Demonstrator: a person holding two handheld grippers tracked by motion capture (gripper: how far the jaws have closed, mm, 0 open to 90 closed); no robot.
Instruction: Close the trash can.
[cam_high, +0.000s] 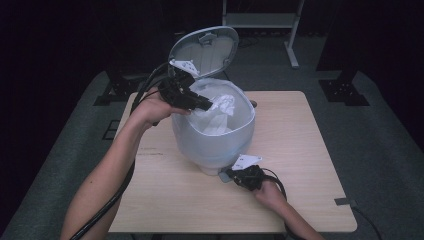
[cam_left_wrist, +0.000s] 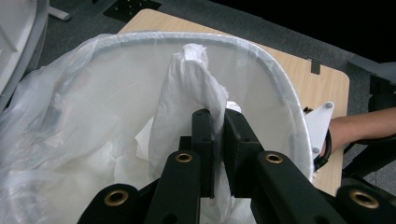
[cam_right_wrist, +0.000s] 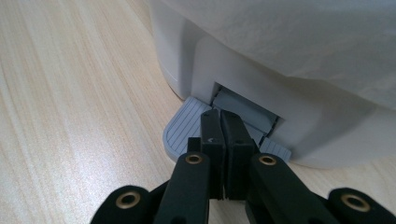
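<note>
- White crumpled plastic wad (cam_left_wrist: 187, 98), thin and bag-like, pinched between the jaws of the left tool (cam_left_wrist: 216, 126); jaws nearly together, with only the film between the pads.
- The wad rises ahead of the left tool's tips and sits over the open mouth of the bin (cam_high: 212, 135), inside the rim.
- Clear liner (cam_left_wrist: 70, 121) drapes the bin's rim and walls, below and to the left of the left tool in the left gripper view.
- Bin lid (cam_high: 205, 50) stands open, tilted back, just behind the left tool in the high view.
- Right tool (cam_right_wrist: 220, 122) low at the bin's base, jaws fully shut with nothing between them; tips rest on the grey ribbed foot pedal (cam_right_wrist: 182, 133).
- The pedal sticks out from a slot in the bin's wall, directly ahead of the right tool.
- Pale wood worktop (cam_high: 300, 150) under both; the bin stands near its middle, between the two tools.
</note>
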